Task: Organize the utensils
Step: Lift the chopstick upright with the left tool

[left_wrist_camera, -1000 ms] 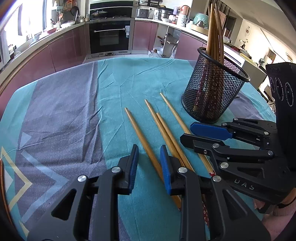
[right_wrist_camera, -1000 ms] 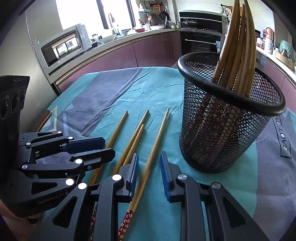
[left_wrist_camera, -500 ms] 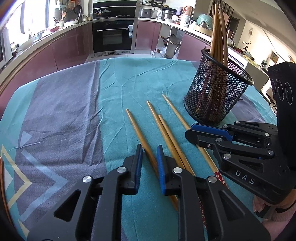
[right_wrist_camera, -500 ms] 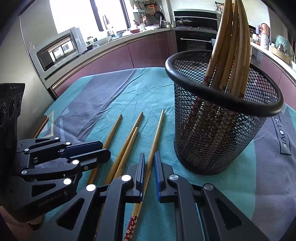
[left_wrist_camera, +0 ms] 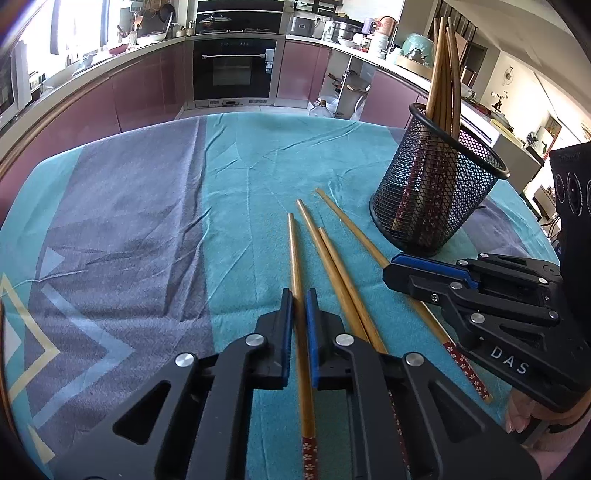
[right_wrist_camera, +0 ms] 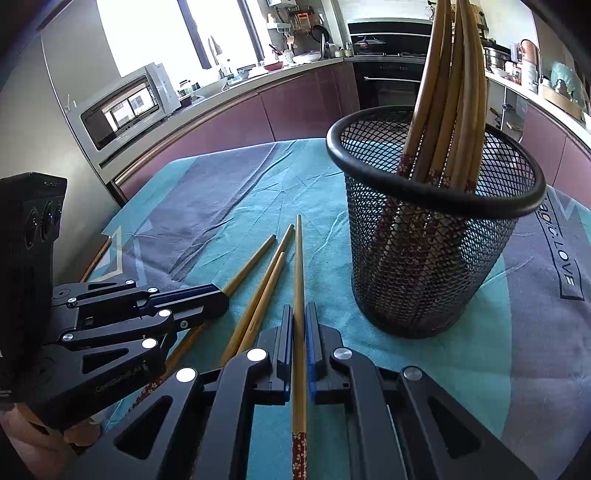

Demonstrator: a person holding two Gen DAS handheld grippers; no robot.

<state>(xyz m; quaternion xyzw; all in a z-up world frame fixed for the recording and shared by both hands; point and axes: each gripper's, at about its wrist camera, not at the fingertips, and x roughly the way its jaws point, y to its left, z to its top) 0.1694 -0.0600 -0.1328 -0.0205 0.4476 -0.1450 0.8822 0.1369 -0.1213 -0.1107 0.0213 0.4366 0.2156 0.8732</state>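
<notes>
Left wrist view: left gripper (left_wrist_camera: 300, 325), lower centre, has just closed onto the leftmost wooden chopstick (left_wrist_camera: 295, 266) lying on the teal tablecloth (left_wrist_camera: 236, 192); lift level.

Right wrist view: right gripper (right_wrist_camera: 300, 341) has just closed on the rightmost chopstick (right_wrist_camera: 298, 266); black mesh holder (right_wrist_camera: 436, 251) stands right, so tip upright over its rim.

A curved run of glossy mauve base cabinets (left_wrist_camera: 140, 92) carries a pale worktop (right_wrist_camera: 236, 92). A black built-in oven (left_wrist_camera: 234, 70) sits centrally — a stainless microwave (right_wrist_camera: 125, 110) stands at the left. Bright daylight enters through the window (right_wrist_camera: 147, 33). A teal-and-grey patterned tablecloth (left_wrist_camera: 147, 221) covers the table.
</notes>
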